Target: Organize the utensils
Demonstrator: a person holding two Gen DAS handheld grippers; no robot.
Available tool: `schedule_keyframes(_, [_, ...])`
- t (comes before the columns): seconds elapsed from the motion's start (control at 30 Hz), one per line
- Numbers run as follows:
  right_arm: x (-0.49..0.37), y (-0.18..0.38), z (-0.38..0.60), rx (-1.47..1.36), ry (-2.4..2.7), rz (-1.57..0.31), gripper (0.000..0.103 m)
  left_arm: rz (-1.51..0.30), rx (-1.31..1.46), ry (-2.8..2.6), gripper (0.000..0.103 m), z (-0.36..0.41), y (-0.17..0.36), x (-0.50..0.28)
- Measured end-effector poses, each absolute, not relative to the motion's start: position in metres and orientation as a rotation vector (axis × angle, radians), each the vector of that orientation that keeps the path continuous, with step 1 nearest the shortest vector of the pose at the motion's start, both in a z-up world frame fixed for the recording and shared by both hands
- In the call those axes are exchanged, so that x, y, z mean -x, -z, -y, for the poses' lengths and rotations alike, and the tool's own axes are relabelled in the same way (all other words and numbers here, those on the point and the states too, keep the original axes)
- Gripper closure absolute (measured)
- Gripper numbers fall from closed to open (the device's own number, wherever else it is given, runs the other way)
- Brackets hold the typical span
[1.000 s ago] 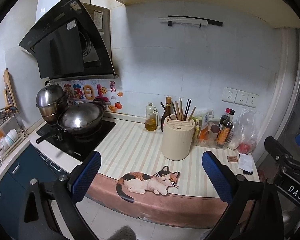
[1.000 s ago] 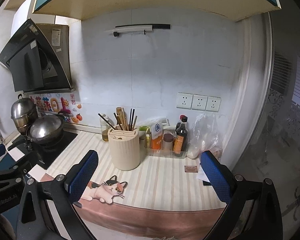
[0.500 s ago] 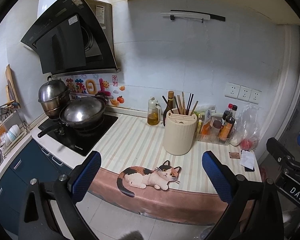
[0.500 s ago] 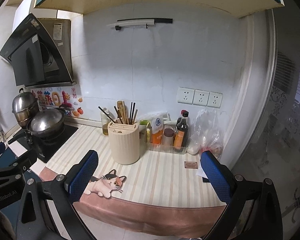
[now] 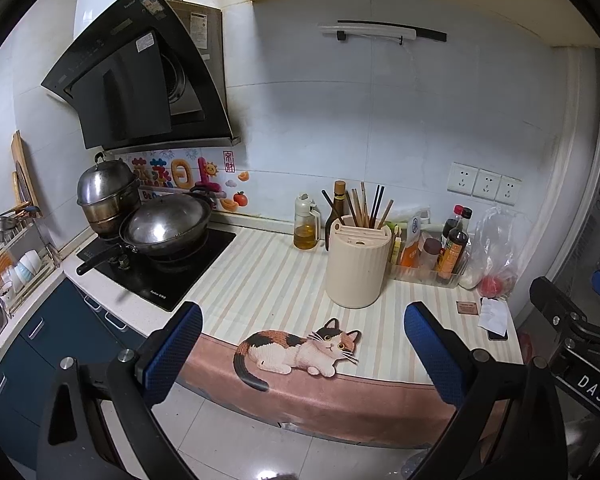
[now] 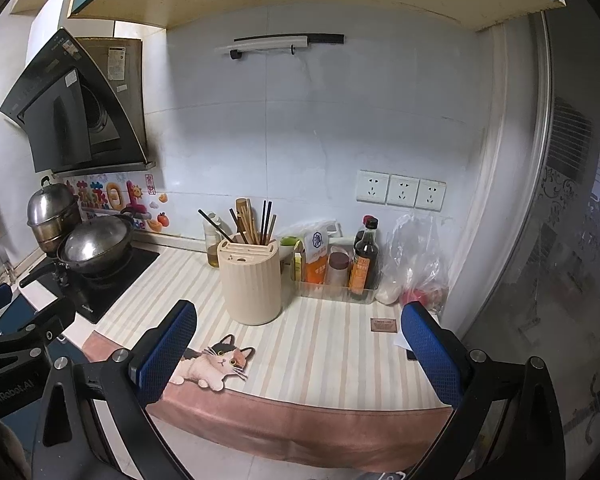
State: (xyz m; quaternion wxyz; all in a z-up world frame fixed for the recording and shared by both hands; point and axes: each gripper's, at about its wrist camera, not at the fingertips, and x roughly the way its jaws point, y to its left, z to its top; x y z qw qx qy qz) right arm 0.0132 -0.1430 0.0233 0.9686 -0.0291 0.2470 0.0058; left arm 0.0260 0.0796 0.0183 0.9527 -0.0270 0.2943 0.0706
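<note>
A cream ribbed utensil holder (image 5: 358, 266) stands on the striped counter mat (image 5: 268, 280), with several chopsticks (image 5: 370, 208) upright in its back slot. It also shows in the right wrist view (image 6: 254, 282), with its chopsticks (image 6: 256, 224). My left gripper (image 5: 302, 344) is open and empty, held in front of the counter edge, well short of the holder. My right gripper (image 6: 298, 344) is open and empty too, also in front of the counter edge. The right gripper's body shows at the right of the left wrist view (image 5: 572, 336).
A wok (image 5: 166, 226) and a steel pot (image 5: 108, 192) sit on the black hob at the left. An oil dispenser (image 5: 306, 224) and a dark bottle stand behind the holder. A clear tray of sauce bottles (image 5: 432, 256), a plastic bag (image 5: 496, 252) and a phone (image 5: 496, 334) lie to the right.
Both cameras have tilted up and pulled back slightly, so the counter sits lower in view. Both grippers stay open and empty.
</note>
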Motion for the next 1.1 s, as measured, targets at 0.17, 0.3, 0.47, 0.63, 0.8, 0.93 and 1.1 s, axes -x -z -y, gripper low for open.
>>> schedule_keyframes(0.17, [-0.0118, -0.0225, 0.1429, 0.060, -0.011, -0.502, 0.000, -0.600, 0.058, -0.146, 0.000, -0.0793, -0.0185, -0.0251])
schedule_keyframes(0.3, [-0.0105, -0.0220, 0.1425, 0.057, -0.012, -0.502, 0.000, -0.603, 0.062, -0.146, 0.000, -0.0770, -0.0182, -0.0193])
schedule_keyframes(0.47, [-0.0102, -0.0224, 0.1436, 0.056, -0.014, -0.503, 0.000, -0.603, 0.059, -0.144, 0.000, -0.0788, -0.0175, -0.0204])
schedule_keyframes(0.63, [-0.0093, -0.0205, 0.1441, 0.057, -0.016, -0.513, 0.000, -0.601, 0.058, -0.144, 0.000, -0.0786, -0.0176, -0.0192])
schedule_keyframes(0.8, [-0.0099, -0.0200, 0.1441, 0.055, -0.018, -0.519, 0.000, -0.602, 0.055, -0.145, 0.000, -0.0781, -0.0177, -0.0194])
schedule_keyframes(0.93, [-0.0112, -0.0196, 0.1441, 0.055, -0.017, -0.521, 0.000, -0.608, 0.052, -0.144, 0.000, -0.0789, -0.0173, -0.0187])
schedule_keyframes(1.1, [-0.0165, -0.0170, 0.1452, 0.051, -0.012, -0.534, 0.000, -0.619, 0.049, -0.142, 0.000, -0.0795, -0.0169, -0.0202])
